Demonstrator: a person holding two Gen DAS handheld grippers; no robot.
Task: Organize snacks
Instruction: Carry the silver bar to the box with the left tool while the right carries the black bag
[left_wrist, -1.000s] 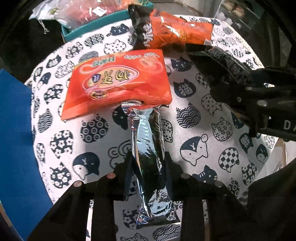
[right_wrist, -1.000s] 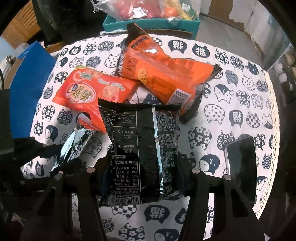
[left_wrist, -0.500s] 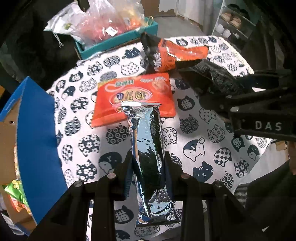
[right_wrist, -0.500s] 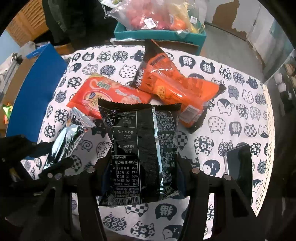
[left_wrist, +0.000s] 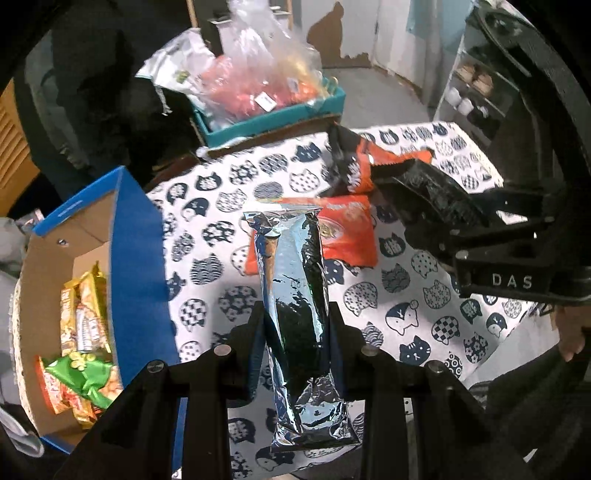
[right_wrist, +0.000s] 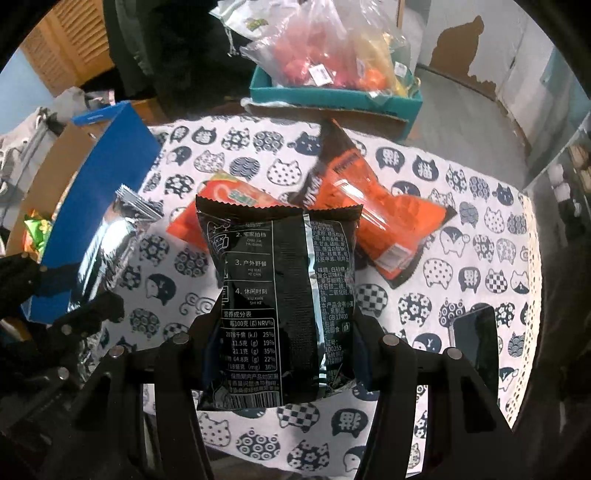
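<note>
White cloth with navy cat faces covers the table (right_wrist: 480, 206). Blue box (left_wrist: 140, 266) stands at the table's left edge, cardboard inside, gold and green snack packs lying in it. Teal box (right_wrist: 332, 98) sits past the far edge, holding a clear bag (right_wrist: 332, 55) of red and yellow stuff.

On the table: orange bag (right_wrist: 388, 221) with a black end, lying tilted, its near end overlapping the corner of a flat red pack (right_wrist: 229, 195) beside it. Dark phone (right_wrist: 476, 343) lies flat near the right edge.

Right tongs (right_wrist: 286, 343) clamp a black bag (right_wrist: 277, 288) by its lower half, back side with white print facing the camera, bag held clear above the cloth. Left tongs (left_wrist: 295, 339) are closed tight on a silver foil stick pack (left_wrist: 295, 288), gripped around its lower middle, crimped top end pointing away, held above the cloth in front of the red pack and just right of the blue box. In the left view the right tongs and black bag show at the right side; a bit of hand (left_wrist: 570, 332) shows at the right edge.
</note>
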